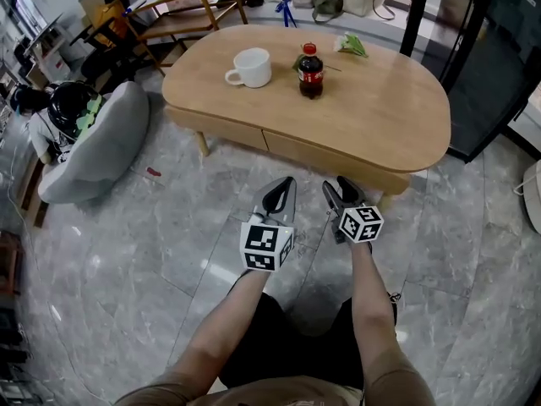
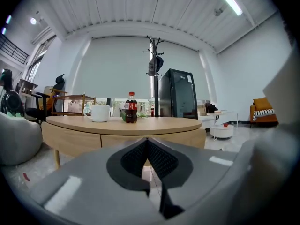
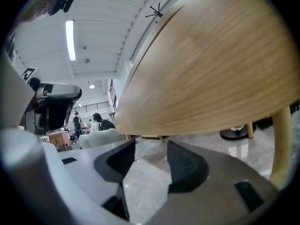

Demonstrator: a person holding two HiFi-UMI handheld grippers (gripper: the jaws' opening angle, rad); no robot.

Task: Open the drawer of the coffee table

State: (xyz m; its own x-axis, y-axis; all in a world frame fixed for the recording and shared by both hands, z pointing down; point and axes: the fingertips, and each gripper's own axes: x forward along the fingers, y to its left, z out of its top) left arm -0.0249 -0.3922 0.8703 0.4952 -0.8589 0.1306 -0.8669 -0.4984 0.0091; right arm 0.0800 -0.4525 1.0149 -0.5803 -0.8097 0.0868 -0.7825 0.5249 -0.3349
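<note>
Grey marble floor (image 1: 169,252) of an open room, with a pale wooden coffee table (image 1: 372,100) ahead of the person and a grey beanbag (image 1: 101,146) to its left. On the tabletop stand a white cup (image 1: 251,67) and a cola bottle (image 1: 310,71), both upright and well back from the near edge, so neither obstructs work on the table's side.

Two drawer fronts (image 1: 224,130) run along the near side beneath the tabletop, divided by a vertical seam. Both sit flush with the table, so the drawer is not yet opened. No handle or knob shows on either front — the pull is probably taken from the lower edge.

Left gripper (image 1: 286,184): fingers closed tip to tip on nothing, held about level and short of the table, facing the drawer fronts. It appears to have no part in the present step.

Right gripper (image 1: 341,186): fingers apart with only floor between them, held low near the right-hand front and not touching it. Its own view, rolled to one side, is filled by the table's curved wooden side, with a table leg (image 3: 281,144) at the right. The fingers point just beneath that side's lower edge.

Judged from this pose, the spread fingers and low, rolled approach suit catching the underside of the right-hand front — the reach is under way, the grip not yet made. A straight pull toward the person would then be needed to keep the drawer from binding.
</note>
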